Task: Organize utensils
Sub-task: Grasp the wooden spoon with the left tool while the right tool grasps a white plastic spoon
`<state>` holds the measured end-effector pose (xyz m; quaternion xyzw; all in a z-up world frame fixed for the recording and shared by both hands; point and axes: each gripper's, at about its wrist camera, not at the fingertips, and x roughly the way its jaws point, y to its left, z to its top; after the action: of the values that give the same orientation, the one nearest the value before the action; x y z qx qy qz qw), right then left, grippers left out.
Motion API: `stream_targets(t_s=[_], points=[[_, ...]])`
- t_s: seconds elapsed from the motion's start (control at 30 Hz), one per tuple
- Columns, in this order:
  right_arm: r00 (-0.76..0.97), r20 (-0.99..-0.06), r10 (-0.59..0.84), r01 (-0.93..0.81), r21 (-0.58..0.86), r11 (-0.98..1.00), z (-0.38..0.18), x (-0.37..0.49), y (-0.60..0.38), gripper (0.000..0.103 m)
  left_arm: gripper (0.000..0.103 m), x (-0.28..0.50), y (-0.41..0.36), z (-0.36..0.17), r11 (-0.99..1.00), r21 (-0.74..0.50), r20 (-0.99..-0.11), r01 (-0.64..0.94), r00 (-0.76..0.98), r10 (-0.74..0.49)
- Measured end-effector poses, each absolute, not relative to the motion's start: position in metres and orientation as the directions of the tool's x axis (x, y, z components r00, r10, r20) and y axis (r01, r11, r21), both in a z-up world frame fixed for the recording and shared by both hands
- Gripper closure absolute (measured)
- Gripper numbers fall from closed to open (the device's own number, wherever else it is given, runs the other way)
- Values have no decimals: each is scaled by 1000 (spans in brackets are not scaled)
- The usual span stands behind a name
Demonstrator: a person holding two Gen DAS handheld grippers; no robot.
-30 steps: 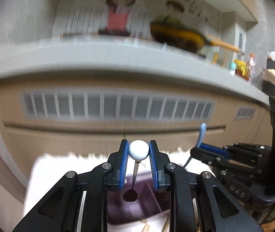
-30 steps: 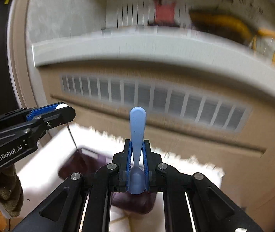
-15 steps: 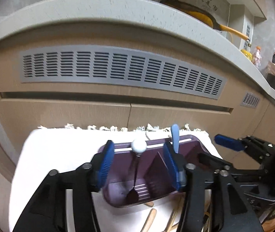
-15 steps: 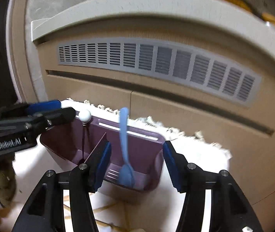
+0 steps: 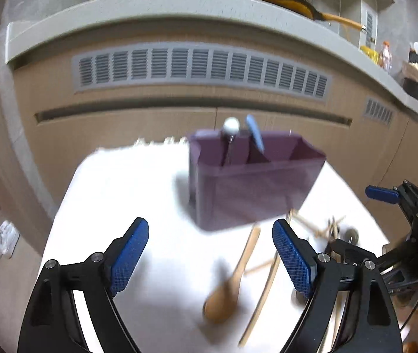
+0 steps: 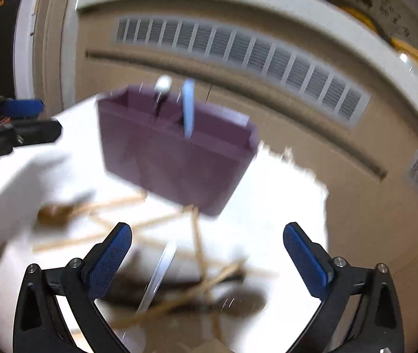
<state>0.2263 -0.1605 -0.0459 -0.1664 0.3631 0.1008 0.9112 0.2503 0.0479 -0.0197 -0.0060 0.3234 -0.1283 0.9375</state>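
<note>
A purple holder (image 5: 253,182) (image 6: 173,158) stands on the white cloth. In it stand a thin utensil topped by a white ball (image 5: 231,125) (image 6: 163,83) and a light blue spoon (image 5: 254,132) (image 6: 187,108). My left gripper (image 5: 212,253) hangs in front of the holder, its jaws opening and holding nothing. A wooden spoon (image 5: 232,282) lies on the cloth below it. My right gripper (image 6: 209,253) is also opening and holds nothing. It hangs over crossed wooden chopsticks (image 6: 197,235) and a metal utensil (image 6: 159,276). Both views are blurred.
The white cloth (image 5: 120,206) has a fringed far edge. Behind it rises a wooden cabinet front with a grey vent grille (image 5: 197,67) under a pale counter. A yellow-handled pan (image 5: 297,3) sits up on that counter. Another wooden spoon bowl (image 6: 54,214) lies left.
Both grippers let go of their utensils, the white-ball one and the blue spoon, which now stand in the holder. Both jaws opened wide and drew back and down over the loose utensils.
</note>
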Motion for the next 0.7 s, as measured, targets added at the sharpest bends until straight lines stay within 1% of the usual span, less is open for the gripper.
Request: stream_targets(t_s=[0.07,0.1,0.13,0.17,0.23,0.27,0.33,0.37,0.47,0.6,0.67,0.7], points=[[674,-733,93,-317,-173,932,-56,220,-164,3,16,241,53,-29,969,-96,-627,227,742,-236],[646,-754,120,-322,-126,938,-61,216,-167,6,16,237,54,-34,971,-93,-637,222,736,-229],[630,-764,136,-326,-102,940,-65,213,-168,23,16,233,56,-40,972,-89,-647,216,729,-221],[603,-782,159,-337,-69,939,-69,211,-169,45,16,231,57,-43,973,-87,-654,212,725,-217],[550,-814,186,-350,-23,936,-76,209,-168,64,16,227,59,-51,974,-91,-667,206,714,-213],[531,-824,199,-350,0,937,-79,210,-168,65,16,226,59,-54,974,-98,-673,205,707,-217],[535,-825,185,-338,-8,941,-80,213,-166,68,16,226,60,-57,973,-106,-678,203,701,-220],[536,-825,180,-331,-9,943,-80,216,-165,71,16,226,61,-58,973,-108,-678,203,701,-221],[525,-831,186,-310,17,951,-80,228,-163,78,16,226,61,-59,971,-114,-679,209,697,-230],[508,-848,152,-265,14,964,-87,246,-158,82,16,226,59,-61,968,-111,-683,224,691,-238],[486,-861,150,-257,23,966,-93,247,-156,90,16,226,56,-60,967,-105,-685,234,687,-241],[480,-864,153,-260,27,965,-94,246,-156,92,16,227,54,-61,964,-101,-687,244,684,-245]])
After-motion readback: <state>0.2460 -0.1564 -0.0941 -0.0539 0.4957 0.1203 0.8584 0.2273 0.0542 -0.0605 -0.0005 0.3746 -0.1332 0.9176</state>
